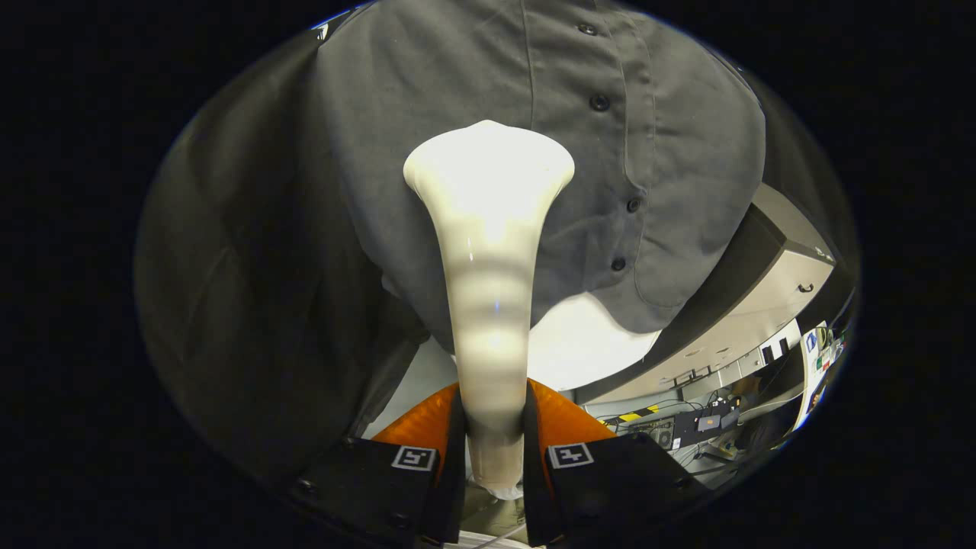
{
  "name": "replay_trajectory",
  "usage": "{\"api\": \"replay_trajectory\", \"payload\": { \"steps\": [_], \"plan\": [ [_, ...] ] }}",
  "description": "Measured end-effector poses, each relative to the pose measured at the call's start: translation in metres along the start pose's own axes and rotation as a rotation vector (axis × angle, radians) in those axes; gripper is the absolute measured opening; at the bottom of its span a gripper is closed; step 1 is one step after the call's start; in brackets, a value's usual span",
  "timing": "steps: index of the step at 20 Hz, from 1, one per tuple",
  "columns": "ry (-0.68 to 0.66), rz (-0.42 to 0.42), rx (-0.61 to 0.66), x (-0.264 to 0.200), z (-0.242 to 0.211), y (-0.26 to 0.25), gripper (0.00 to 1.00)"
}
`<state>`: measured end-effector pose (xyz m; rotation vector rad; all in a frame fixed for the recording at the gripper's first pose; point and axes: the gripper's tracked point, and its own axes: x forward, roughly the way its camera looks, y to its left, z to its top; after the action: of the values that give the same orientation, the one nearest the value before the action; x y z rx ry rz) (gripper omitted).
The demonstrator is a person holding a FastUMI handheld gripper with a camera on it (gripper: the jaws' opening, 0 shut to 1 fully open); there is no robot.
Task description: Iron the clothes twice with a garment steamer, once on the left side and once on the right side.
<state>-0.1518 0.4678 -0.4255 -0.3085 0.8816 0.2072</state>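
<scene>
A cream-white garment steamer (489, 252) with a long neck and a flared head stands between my fingers. My gripper (492, 435) is shut on its handle, both fingers pressing its sides. The steamer's head lies against a hanging grey button-up shirt (427, 114), just left of the shirt's button placket (610, 152). The shirt's lower hem curves around behind the steamer's neck. The face of the steamer head is hidden against the cloth.
Dark cloth (229, 290) hangs to the left of the shirt. A white surface (579, 343) shows below the hem. To the right stand a pale cabinet (762, 305) and a floor with cables and equipment (701, 427).
</scene>
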Motion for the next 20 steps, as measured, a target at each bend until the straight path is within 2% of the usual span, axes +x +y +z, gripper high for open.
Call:
{"api": "replay_trajectory", "payload": {
  "steps": [6, 11, 15, 20],
  "plan": [
    [0.078, 0.006, 0.007, 0.024, -0.047, -0.013, 0.39],
    [0.097, 0.017, 0.016, 0.023, -0.060, -0.017, 0.39],
    [0.070, 0.027, 0.035, 0.005, -0.054, -0.021, 0.40],
    [-0.011, 0.012, 0.074, -0.035, -0.024, -0.044, 0.40]
  ]
}}
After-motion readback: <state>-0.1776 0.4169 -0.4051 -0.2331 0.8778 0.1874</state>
